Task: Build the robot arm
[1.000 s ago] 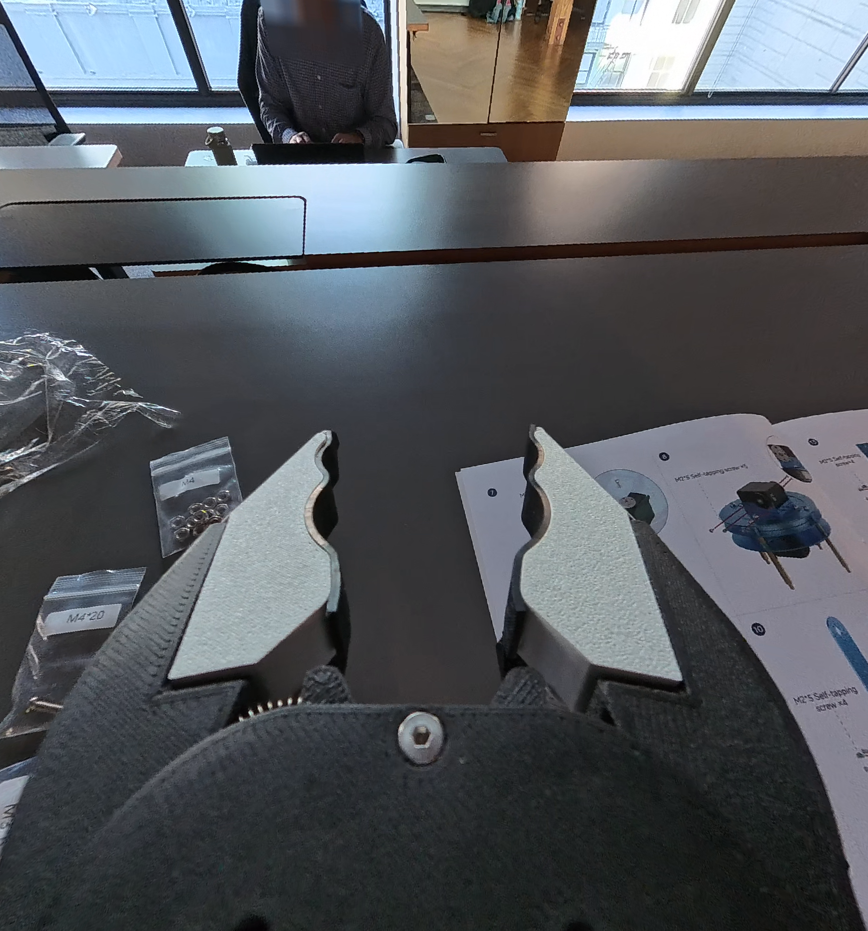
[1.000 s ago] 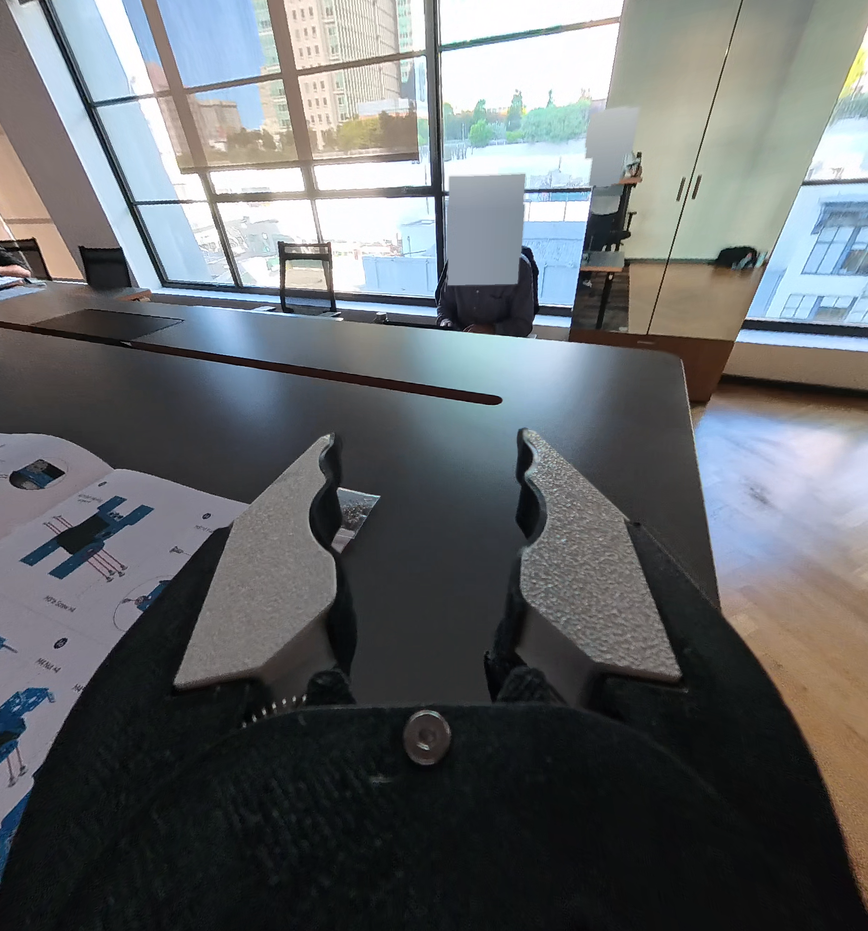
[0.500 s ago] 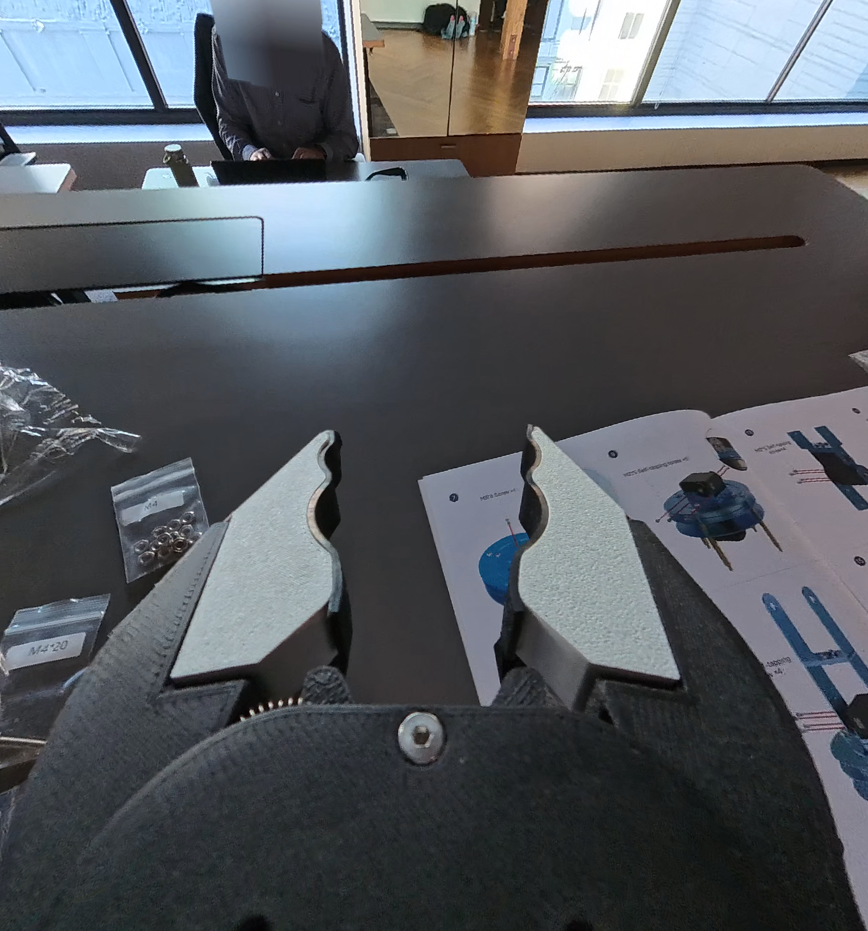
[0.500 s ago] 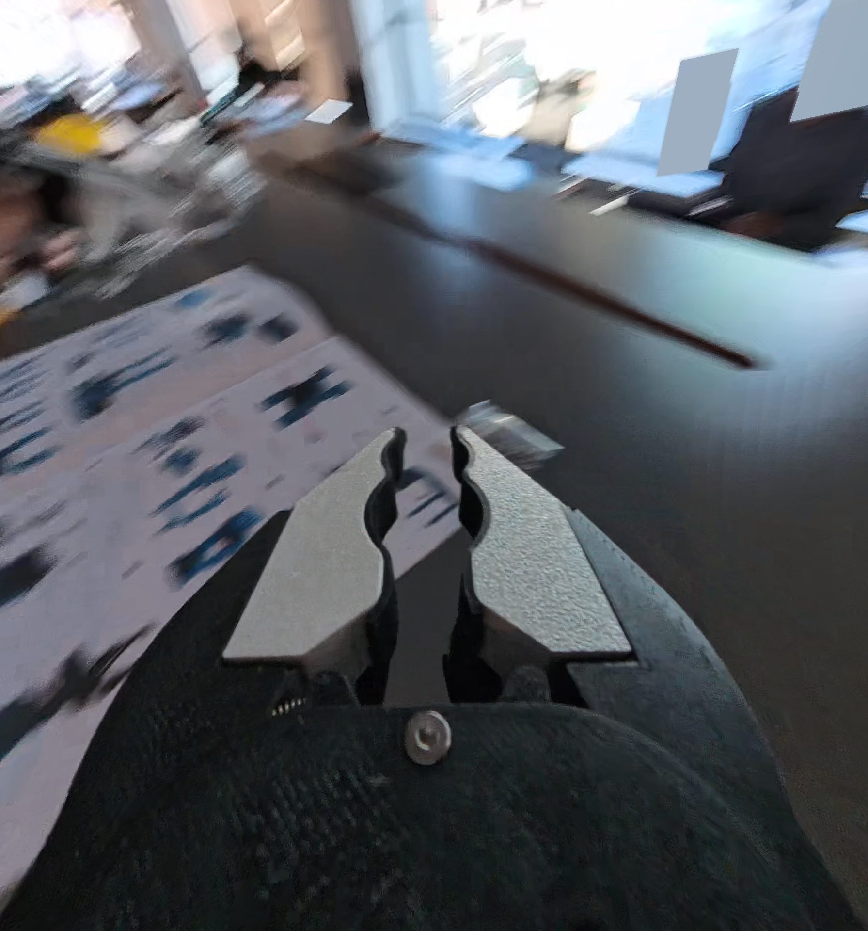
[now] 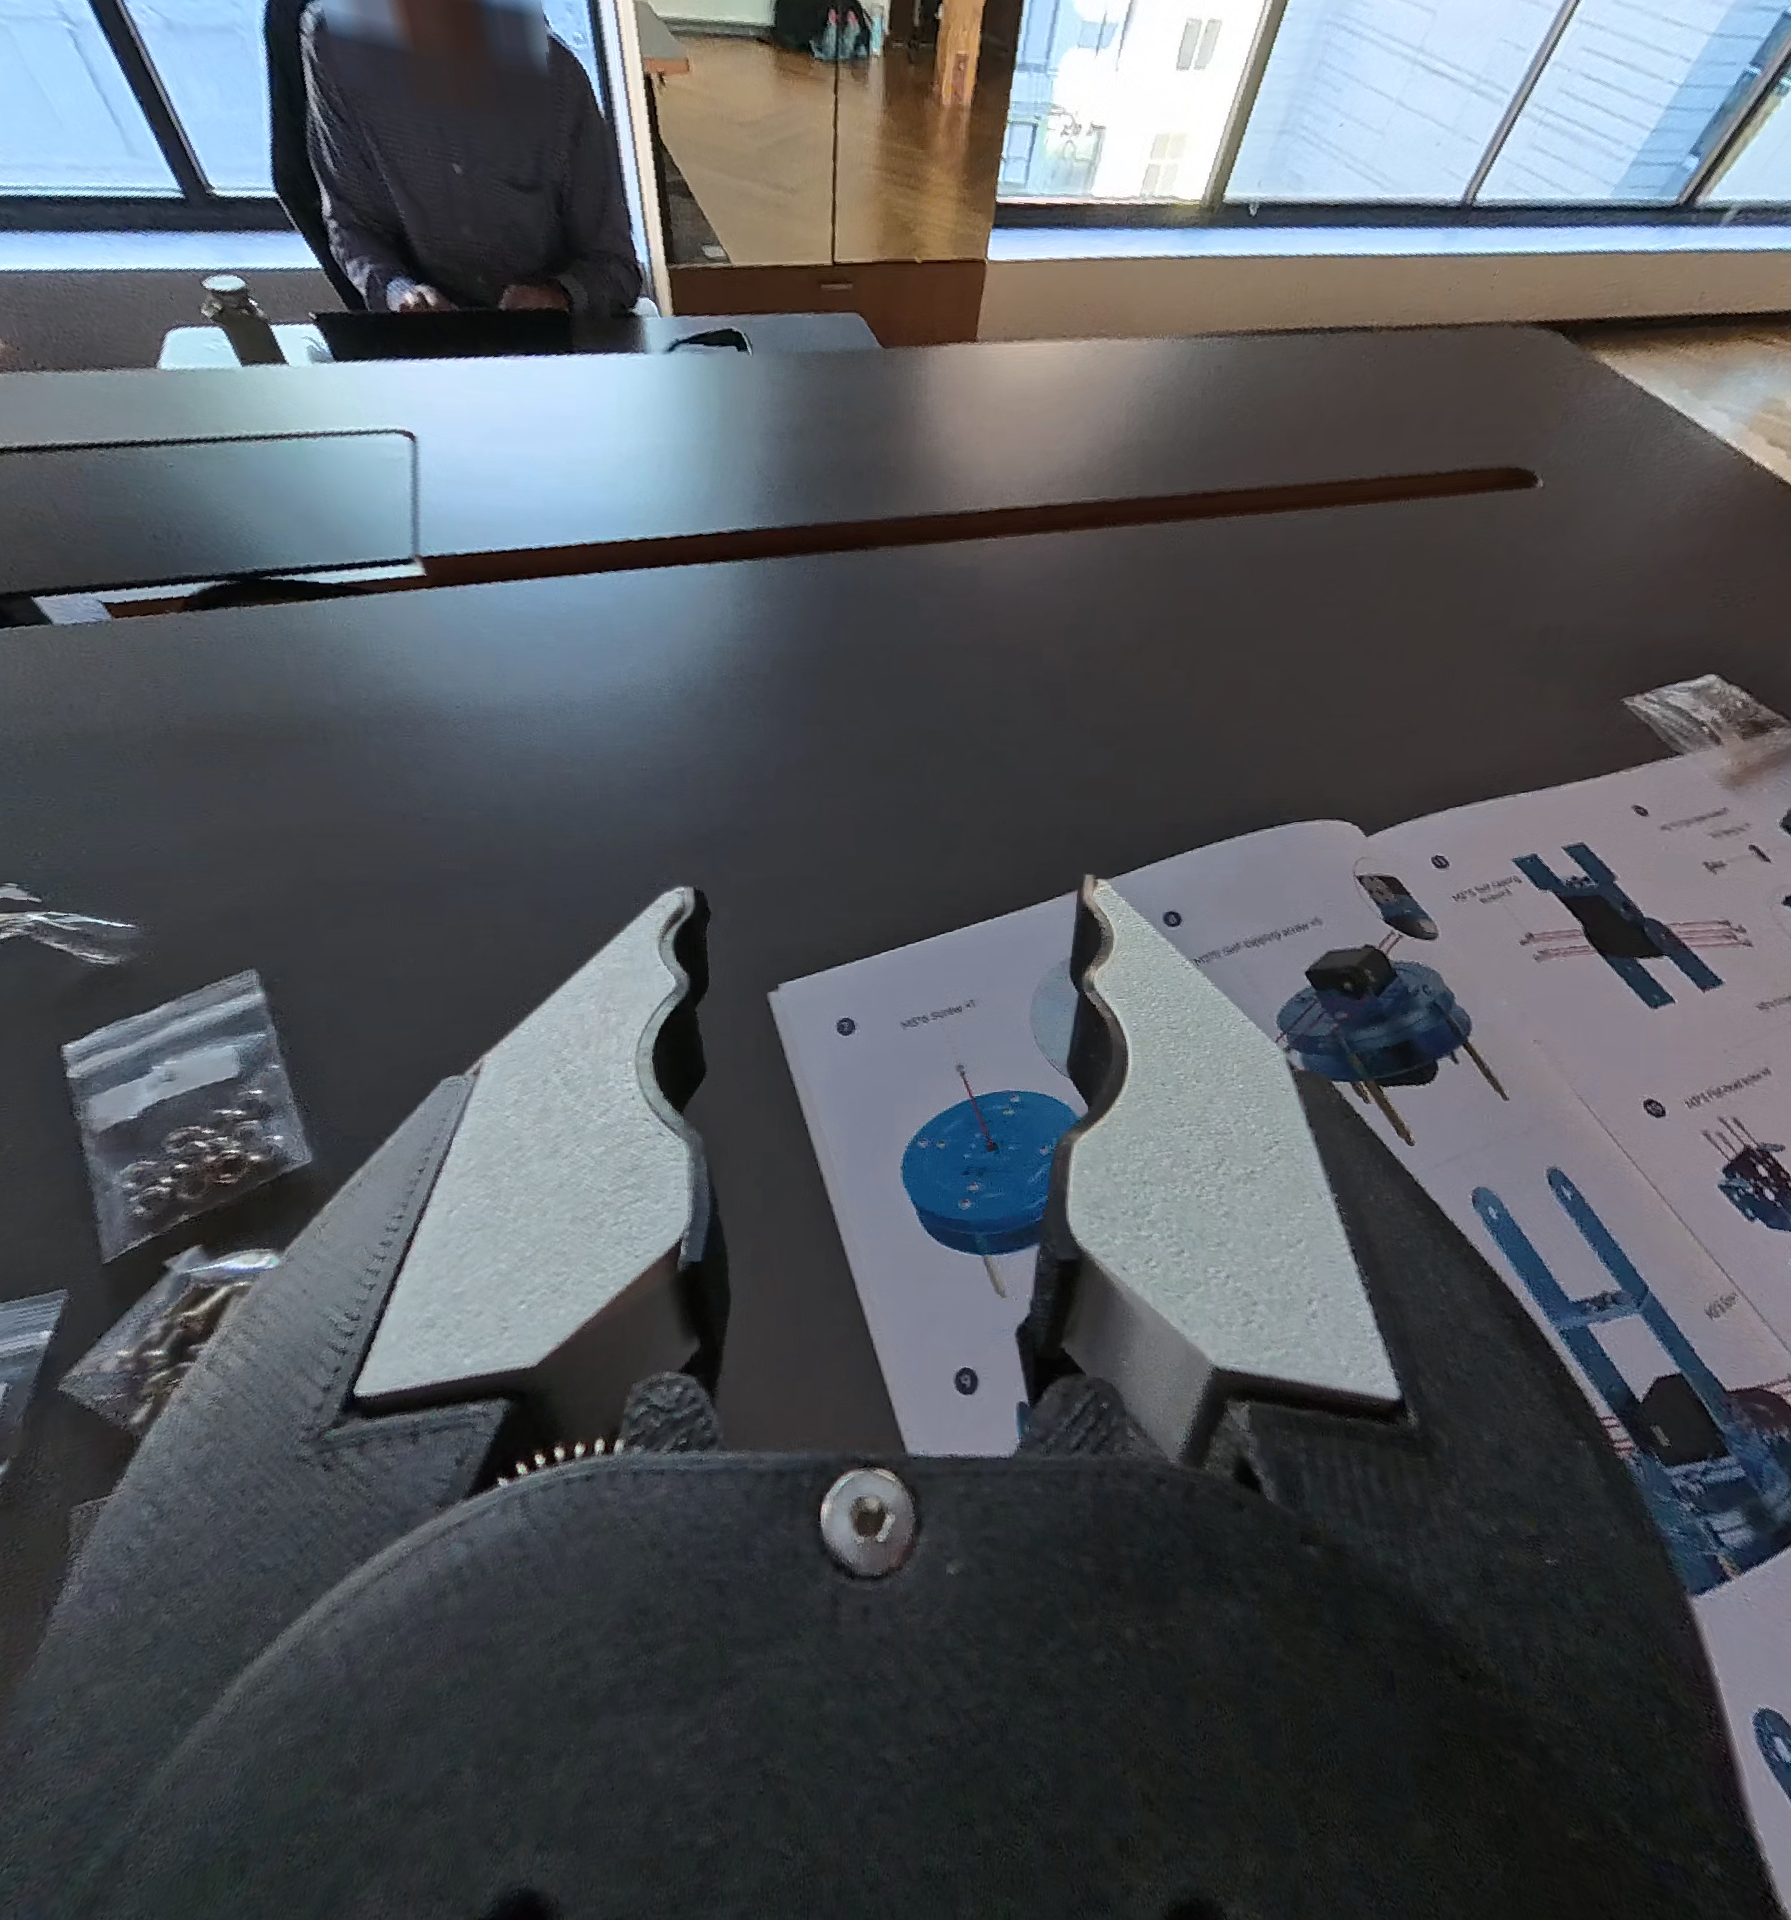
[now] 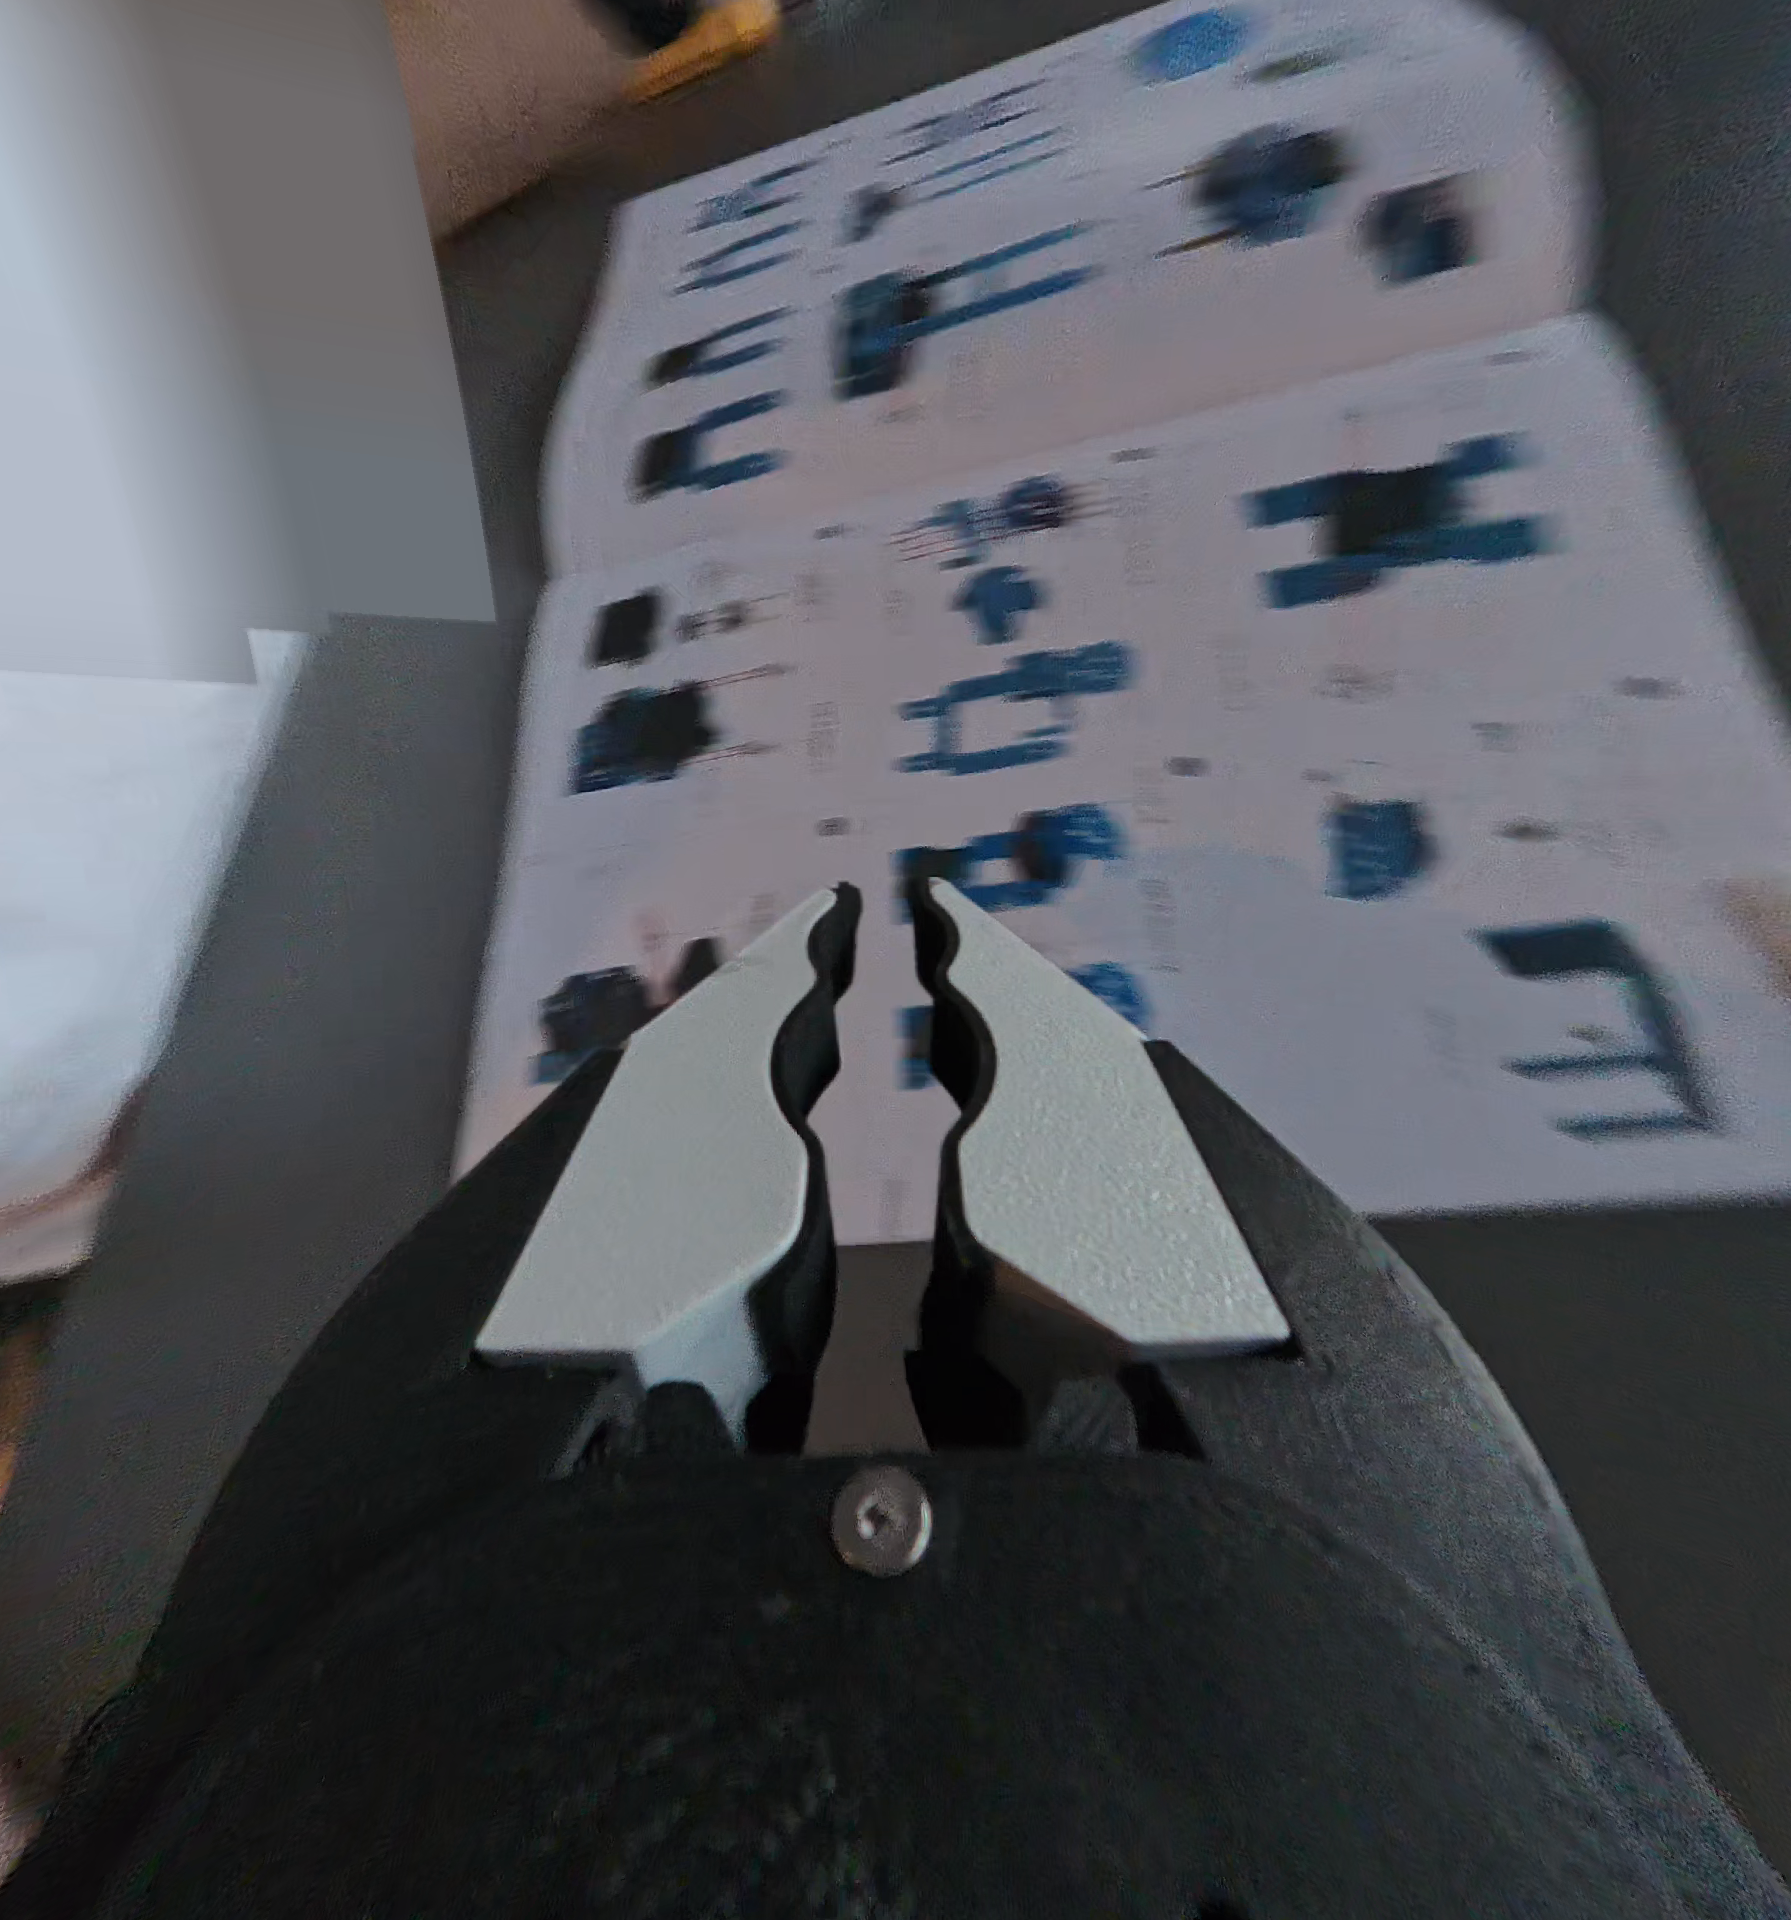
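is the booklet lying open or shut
Open. The booklet lies spread on the table, both pages up with a fold between them; the right view, though blurred, shows the same spread.

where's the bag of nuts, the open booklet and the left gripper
bag of nuts (image 5: 184, 1117), left wrist view, on the clear plastic above the metal nuts
open booklet (image 5: 1597, 1049), left wrist view, on a white patch of its right page
left gripper (image 5: 891, 904), left wrist view, midway between its parted fingertips
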Demonstrator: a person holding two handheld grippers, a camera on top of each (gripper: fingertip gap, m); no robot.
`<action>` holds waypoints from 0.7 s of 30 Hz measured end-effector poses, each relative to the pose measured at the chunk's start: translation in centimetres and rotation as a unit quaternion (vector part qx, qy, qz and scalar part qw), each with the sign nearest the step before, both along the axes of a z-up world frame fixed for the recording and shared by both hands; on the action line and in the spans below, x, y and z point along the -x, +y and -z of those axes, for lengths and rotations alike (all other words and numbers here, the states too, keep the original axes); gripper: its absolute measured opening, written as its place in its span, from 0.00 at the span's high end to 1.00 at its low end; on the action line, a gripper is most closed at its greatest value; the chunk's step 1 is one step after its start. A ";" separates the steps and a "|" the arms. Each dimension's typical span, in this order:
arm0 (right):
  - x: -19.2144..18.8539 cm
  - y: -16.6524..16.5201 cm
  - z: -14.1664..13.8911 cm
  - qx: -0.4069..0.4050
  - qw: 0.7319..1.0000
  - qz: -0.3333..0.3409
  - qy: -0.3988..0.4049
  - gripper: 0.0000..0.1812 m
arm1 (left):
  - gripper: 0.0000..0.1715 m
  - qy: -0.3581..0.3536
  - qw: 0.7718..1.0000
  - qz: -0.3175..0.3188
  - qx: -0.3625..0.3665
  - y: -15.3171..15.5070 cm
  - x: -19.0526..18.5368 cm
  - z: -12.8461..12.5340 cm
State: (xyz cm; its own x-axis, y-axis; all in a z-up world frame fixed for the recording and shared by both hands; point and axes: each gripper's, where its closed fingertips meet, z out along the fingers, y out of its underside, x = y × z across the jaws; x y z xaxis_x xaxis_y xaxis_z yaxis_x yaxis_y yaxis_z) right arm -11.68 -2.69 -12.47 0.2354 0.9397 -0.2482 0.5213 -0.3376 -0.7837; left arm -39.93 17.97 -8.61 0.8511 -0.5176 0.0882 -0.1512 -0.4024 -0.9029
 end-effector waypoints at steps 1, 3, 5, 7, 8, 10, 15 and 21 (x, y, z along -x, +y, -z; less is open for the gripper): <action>-0.6 1.3 -0.2 -0.013 0.999 0.031 0.010 0.94 | 0.59 0.003 1.000 0.004 0.001 -0.1 -0.3 0.2; -1.5 3.1 -1.0 -0.036 0.996 0.074 0.039 0.94 | 0.59 0.001 1.000 0.013 -0.009 -0.3 -1.0 -0.1; -2.4 4.7 -1.4 -0.068 0.990 0.115 0.045 0.94 | 0.59 -0.017 0.999 0.030 -0.027 -0.9 -2.0 -1.5; -3.4 6.3 -1.5 -0.100 0.981 0.162 0.034 0.92 | 0.59 -0.031 0.997 0.050 -0.056 -2.2 -2.9 -3.9; -3.6 6.6 -1.4 -0.110 0.978 0.174 0.026 0.90 | 0.58 -0.028 0.995 0.062 -0.076 -3.2 -3.3 -5.4; -3.6 7.0 -1.9 -0.128 0.971 0.203 0.014 0.89 | 0.57 -0.033 0.989 0.083 -0.115 -5.9 -3.5 -9.0; 3.1 5.6 -7.8 -0.176 0.942 0.279 0.060 0.81 | 0.54 -0.107 0.979 0.151 -0.089 -13.6 3.0 -12.1; 19.8 1.6 -9.3 -0.228 0.927 0.283 0.093 0.73 | 0.57 -0.080 0.979 -0.060 -0.180 -14.3 32.3 -9.5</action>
State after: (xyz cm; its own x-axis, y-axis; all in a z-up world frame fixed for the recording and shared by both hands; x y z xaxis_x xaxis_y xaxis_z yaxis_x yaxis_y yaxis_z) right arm -31.45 -1.12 -3.17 0.7152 0.6964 0.0592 0.2045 -0.1276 -0.9705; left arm -72.23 3.64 0.87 0.8975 -0.4375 0.0551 0.0320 -0.0600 -0.9977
